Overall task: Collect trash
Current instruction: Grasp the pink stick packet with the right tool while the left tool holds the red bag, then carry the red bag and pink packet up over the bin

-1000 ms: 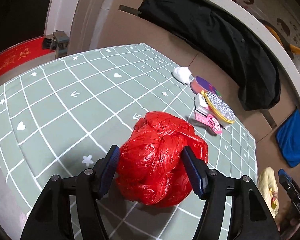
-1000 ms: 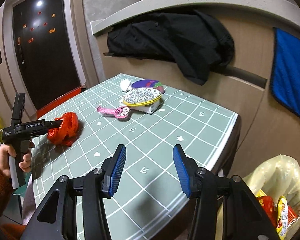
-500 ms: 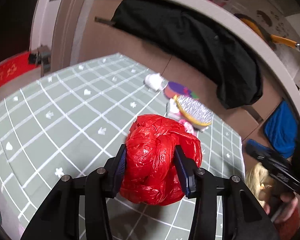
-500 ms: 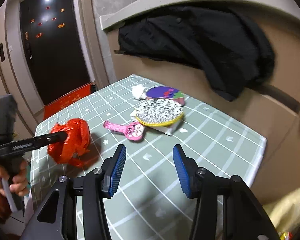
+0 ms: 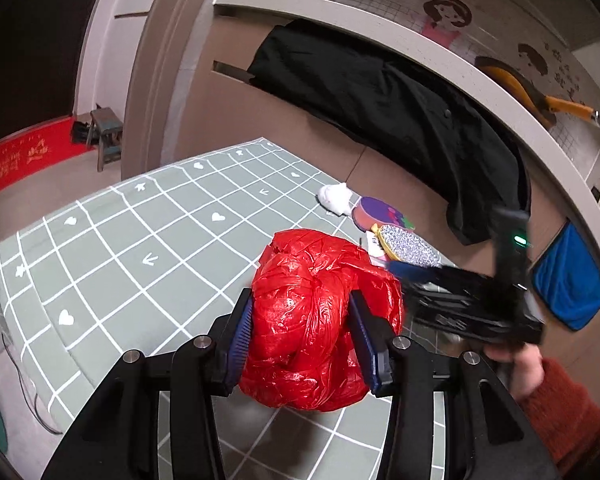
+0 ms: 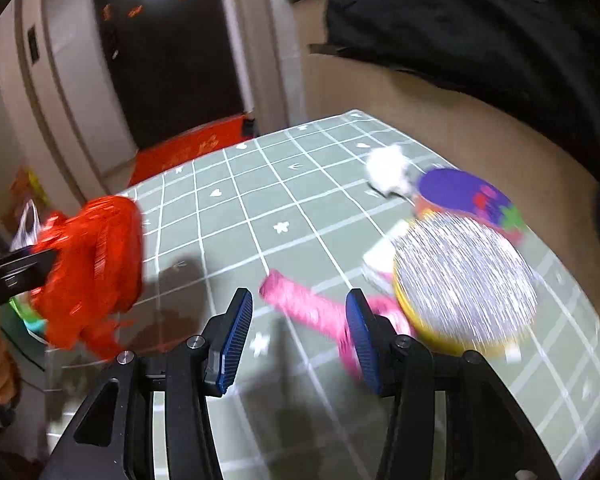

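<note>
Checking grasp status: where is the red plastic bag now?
Left wrist view, centre: the red plastic bag sits clamped in the left gripper, off the green tablecloth.

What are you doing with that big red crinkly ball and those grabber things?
A person is clearing trash off the green checked table. The left gripper is squeezed onto the red plastic bag, a crumpled bundle, held just above the tabletop. The right gripper is open and empty, above the pink tool. A white crumpled tissue, a glittery round thing and a purple round thing lie on the table.
</note>
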